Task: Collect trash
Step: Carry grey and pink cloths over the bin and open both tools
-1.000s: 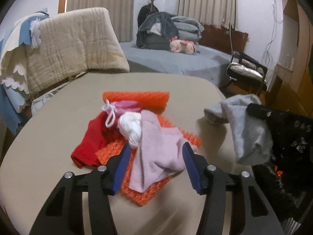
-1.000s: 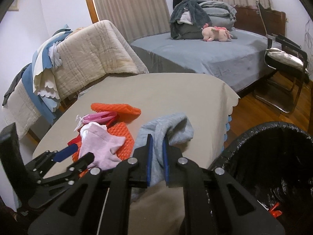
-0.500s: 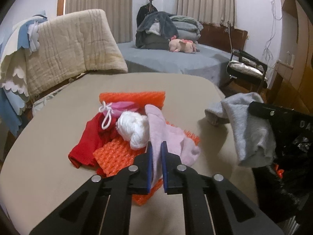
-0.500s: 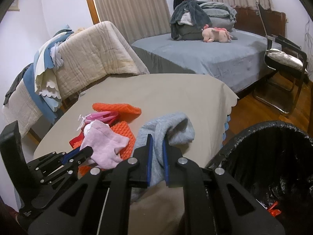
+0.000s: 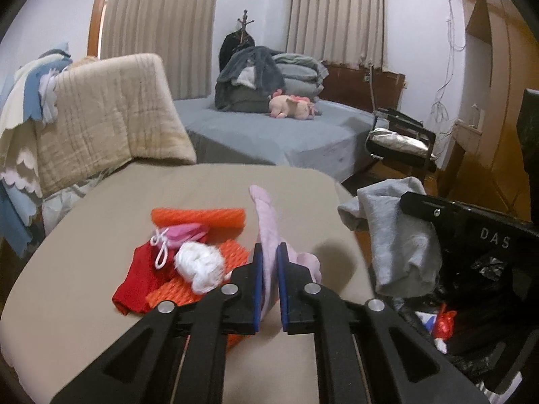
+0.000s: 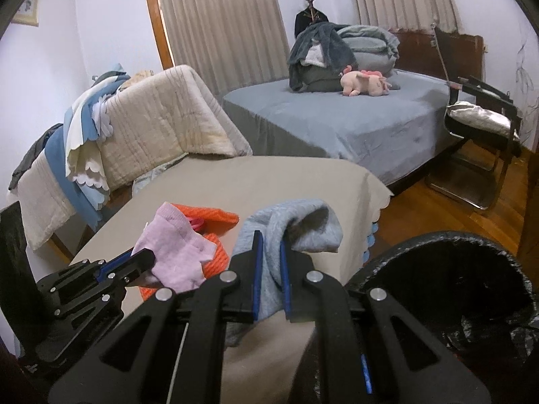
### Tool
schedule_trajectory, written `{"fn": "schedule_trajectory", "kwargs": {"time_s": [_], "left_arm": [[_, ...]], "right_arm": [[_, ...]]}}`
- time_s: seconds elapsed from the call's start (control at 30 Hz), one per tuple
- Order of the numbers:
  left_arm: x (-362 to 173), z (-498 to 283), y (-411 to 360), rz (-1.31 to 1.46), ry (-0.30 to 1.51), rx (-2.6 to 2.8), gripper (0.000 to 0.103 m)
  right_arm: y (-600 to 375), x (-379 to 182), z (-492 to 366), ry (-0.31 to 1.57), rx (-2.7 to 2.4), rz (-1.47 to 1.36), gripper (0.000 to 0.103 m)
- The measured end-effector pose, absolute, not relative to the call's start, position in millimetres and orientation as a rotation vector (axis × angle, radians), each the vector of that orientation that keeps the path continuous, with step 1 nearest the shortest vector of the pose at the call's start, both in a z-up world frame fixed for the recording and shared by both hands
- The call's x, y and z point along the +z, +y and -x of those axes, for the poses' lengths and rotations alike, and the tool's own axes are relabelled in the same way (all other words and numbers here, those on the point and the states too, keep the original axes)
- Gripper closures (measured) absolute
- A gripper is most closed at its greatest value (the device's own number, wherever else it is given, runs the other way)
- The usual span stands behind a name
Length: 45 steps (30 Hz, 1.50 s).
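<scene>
A black-lined trash bin [image 6: 448,289] stood just beside the bench [image 6: 256,181], at its right edge; inside it, crumpled black plastic and a red-and-white scrap [image 5: 443,323]. White letters "DAS" [image 5: 494,238] were readable on the right gripper's body. The left gripper [image 5: 268,286] was clamped on a pale pink cloth [image 5: 267,222], lifted off the bench, one end sticking up. The right gripper [image 6: 268,272] was clamped on a grey cloth [image 6: 296,225], hanging limp between bench and bin. Left of the bin on the bench lay the pile: orange mesh [image 5: 198,217], red cloth [image 5: 138,279], white wad [image 5: 200,266], pink drawstring pouch [image 5: 183,234].
</scene>
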<state>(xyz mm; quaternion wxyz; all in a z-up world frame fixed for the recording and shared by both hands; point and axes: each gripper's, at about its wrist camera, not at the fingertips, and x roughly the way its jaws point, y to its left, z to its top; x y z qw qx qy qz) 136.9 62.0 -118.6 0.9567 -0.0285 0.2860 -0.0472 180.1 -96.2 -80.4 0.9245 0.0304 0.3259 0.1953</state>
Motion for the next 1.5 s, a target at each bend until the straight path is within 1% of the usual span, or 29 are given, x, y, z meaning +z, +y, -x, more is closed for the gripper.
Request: {"fn": "schedule_trajectory", "kwargs": {"time_s": [0.4,0.7,1.0,1.4,1.47,1.5], "left_arm": [[-90.6,-126.9,22.4,0.048,0.525,-0.197,0.095],[-82.5,-124.5,-23.1,0.03,0.509,-0.303,0.095],[-86.9,-131.3,-67.2,0.002,0.528,-0.399,0.095],[-105.8,-141.0,-119.9,-0.038,0.563,-0.494,0.095],[-108.8,-142.7,-125.9,-0.039,0.577,-0.516,0.095],[-111.0,-144.3,-129.2,-0.042,0.59,-0.524,0.093]], "right_arm": [[-138.3,-50.6,-156.9,0.607,0.334,-0.058,0.094],[-187.9,-44.0,-139.3,0.6,0.236,-0.064,0.094],[-235.6,-47.7,-121.4,0.62,0.137,-0.066,0.094],[-274.8,-66.2,-109.2,0.663,0.044,-0.078,0.094],[-279.5,-70.2,-108.4,0.674,0.032,-0.076,0.09],[-282.4,-72.6,-108.3,0.678,0.017,-0.076,0.09]]}}
